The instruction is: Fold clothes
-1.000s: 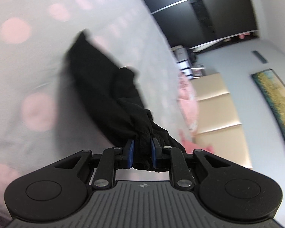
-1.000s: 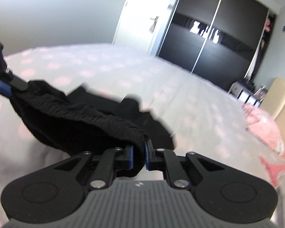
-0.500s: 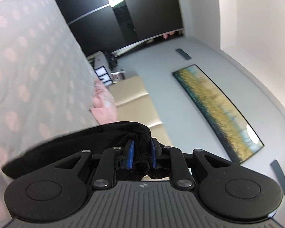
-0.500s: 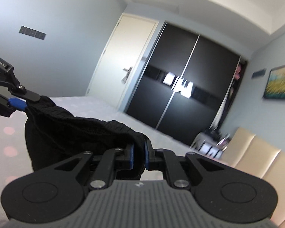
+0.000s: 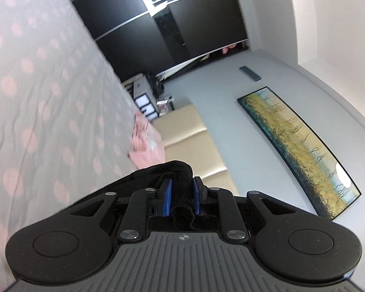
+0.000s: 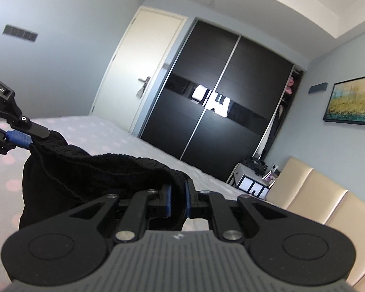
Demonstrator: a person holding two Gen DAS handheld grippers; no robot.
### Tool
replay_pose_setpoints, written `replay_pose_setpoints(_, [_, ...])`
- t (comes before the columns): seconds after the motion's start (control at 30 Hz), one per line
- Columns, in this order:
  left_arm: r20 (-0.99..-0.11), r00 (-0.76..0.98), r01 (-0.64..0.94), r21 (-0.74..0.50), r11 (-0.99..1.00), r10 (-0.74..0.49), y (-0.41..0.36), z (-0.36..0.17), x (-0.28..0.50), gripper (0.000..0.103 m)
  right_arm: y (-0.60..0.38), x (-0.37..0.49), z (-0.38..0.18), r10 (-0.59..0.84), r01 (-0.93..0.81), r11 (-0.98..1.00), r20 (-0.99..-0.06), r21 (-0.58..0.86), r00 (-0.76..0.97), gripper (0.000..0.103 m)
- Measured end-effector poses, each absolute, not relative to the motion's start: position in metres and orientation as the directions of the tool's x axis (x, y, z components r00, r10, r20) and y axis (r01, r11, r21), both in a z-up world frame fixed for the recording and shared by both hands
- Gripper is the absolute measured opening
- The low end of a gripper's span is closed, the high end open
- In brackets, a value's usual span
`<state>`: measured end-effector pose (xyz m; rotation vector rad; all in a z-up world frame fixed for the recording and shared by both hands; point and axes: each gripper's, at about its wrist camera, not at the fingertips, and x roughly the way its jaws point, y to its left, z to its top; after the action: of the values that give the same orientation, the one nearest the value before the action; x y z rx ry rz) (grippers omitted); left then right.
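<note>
Left gripper point(image 5: 181, 196): blue-padded jaws were clamped on a bunched corner of the black ribbed-waistband garment point(image 5: 180, 177), a roll of the cloth poking back between the pads toward the camera. Right gripper point(image 6: 177, 198): jaws were likewise pinched on the other end of the same black garment point(image 6: 92, 170). In the right wrist view the elastic waistband ran taut-ish from the right gripper across to the left gripper point(image 6: 24, 136) at the frame's left edge, with the body of the cloth hanging below it. The garment was held up in the air over the grey bedspread with pale pink dots point(image 5: 43, 102); no contact between cloth and bed was visible.

Background: black sliding-door wardrobe point(image 6: 221, 112), white door point(image 6: 138, 73), cream padded headboard point(image 5: 189, 141), landscape painting in yellow and teal point(image 5: 296, 146), crumpled pink cloth point(image 5: 146, 146) lying at the bed's edge beside the headboard.
</note>
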<state>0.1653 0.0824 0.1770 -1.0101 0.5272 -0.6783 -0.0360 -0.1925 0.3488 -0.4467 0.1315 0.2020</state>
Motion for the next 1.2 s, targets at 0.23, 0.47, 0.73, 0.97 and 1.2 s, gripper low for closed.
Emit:
replay_pose_setpoints(0.23, [-0.11, 0.673, 0.301, -0.863, 0.406, -0.732, 0.083, 0.18, 0.161, 0.016, -0.197, -0.037, 0.353, 0.2, -0.243, 0.89, -0.148, -0.386, 0.968, 0.012])
replay_pose_setpoints(0.47, [-0.346, 0.567, 0.125, -0.861, 0.493, -0.748, 0.088, 0.1, 0.13, 0.016, -0.195, -0.052, 0.277, 0.232, -0.375, 0.871, -0.408, -0.317, 0.883, 0.012])
replay_pose_setpoints(0.73, [-0.558, 0.37, -0.07, -0.814, 0.577, -0.742, 0.092, 0.001, 0.063, 0.016, -0.2, -0.119, 0.162, 0.267, -0.482, 0.863, -0.675, -0.15, 0.688, 0.012])
replay_pose_setpoints(0.97, [-0.7, 0.189, -0.12, -0.712, 0.692, -0.688, 0.083, -0.056, 0.027, 0.016, -0.206, -0.159, 0.092, 0.24, -0.514, 0.854, -0.814, -0.082, 0.529, 0.012])
replay_pose_setpoints(1.2, [-0.787, 0.099, -0.122, -0.617, 0.778, -0.609, 0.081, -0.093, 0.014, 0.016, -0.2, -0.166, 0.044, 0.214, -0.542, 0.838, -0.881, -0.056, 0.422, 0.012])
